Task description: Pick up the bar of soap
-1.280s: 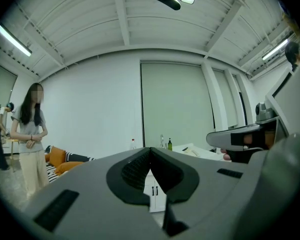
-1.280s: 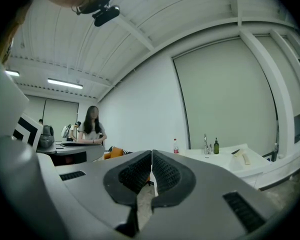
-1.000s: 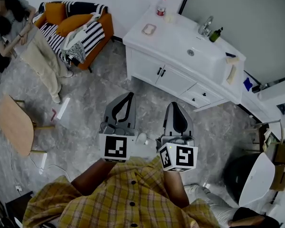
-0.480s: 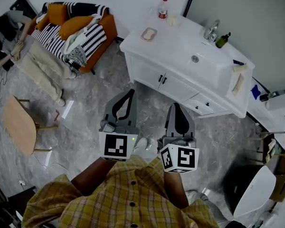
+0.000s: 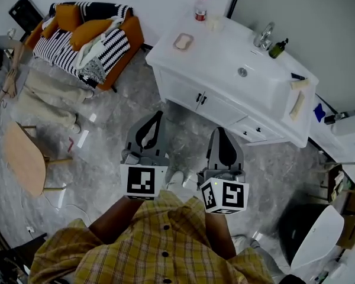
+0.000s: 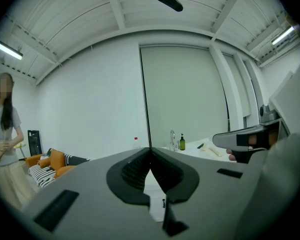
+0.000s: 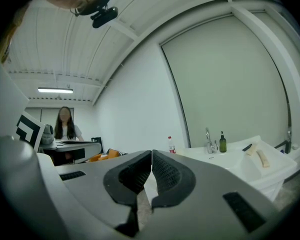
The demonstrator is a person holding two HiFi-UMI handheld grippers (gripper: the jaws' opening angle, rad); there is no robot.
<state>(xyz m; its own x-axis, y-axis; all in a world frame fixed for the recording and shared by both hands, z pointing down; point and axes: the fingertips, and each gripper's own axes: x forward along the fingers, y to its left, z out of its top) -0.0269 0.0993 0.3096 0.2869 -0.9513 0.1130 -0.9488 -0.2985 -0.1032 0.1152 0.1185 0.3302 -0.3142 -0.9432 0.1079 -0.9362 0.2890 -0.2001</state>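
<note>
Both left gripper and right gripper, closed, hover before vanity edge.

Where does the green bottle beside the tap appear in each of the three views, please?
Head view: the green bottle is at the upper right, just right of the tap.
Left gripper view: the bottle is near the centre, just right of the tap.
Right gripper view: the bottle is right of centre, again just right of the tap.
Shared landmark: the tap.
</note>
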